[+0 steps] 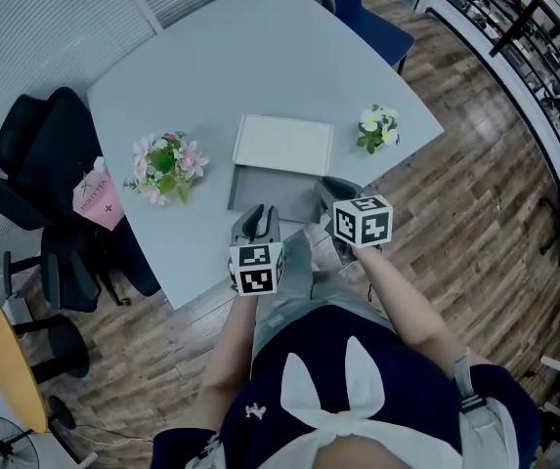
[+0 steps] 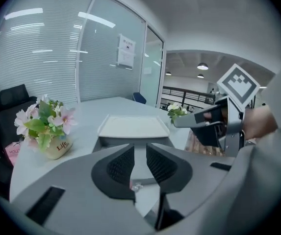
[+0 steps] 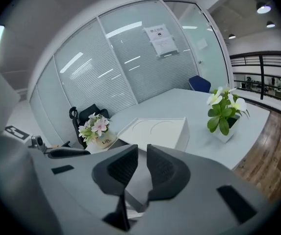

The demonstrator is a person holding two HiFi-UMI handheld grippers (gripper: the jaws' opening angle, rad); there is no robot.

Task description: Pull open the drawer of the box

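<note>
Now the white box (image 1: 284, 145) sits in the middle of the grey desk (image 1: 182, 66). Its drawer (image 1: 272, 190) is pulled out toward the person. The left gripper (image 1: 257, 221) is just in front of the drawer. Its jaws are only a little bit apart, and nothing is between them. The right gripper (image 1: 333, 189) is beside it, by the drawer's right corner. Its jaws are a little apart too, and they hold nothing. A pot of pink flowers (image 1: 167, 164) stands left of the box. A small plant (image 1: 377, 128) with white flowers stands on its right, near the desk's edge. A black chair (image 1: 45, 154) with a pink bag (image 1: 99, 198) on it is at the desk's left side.
</note>
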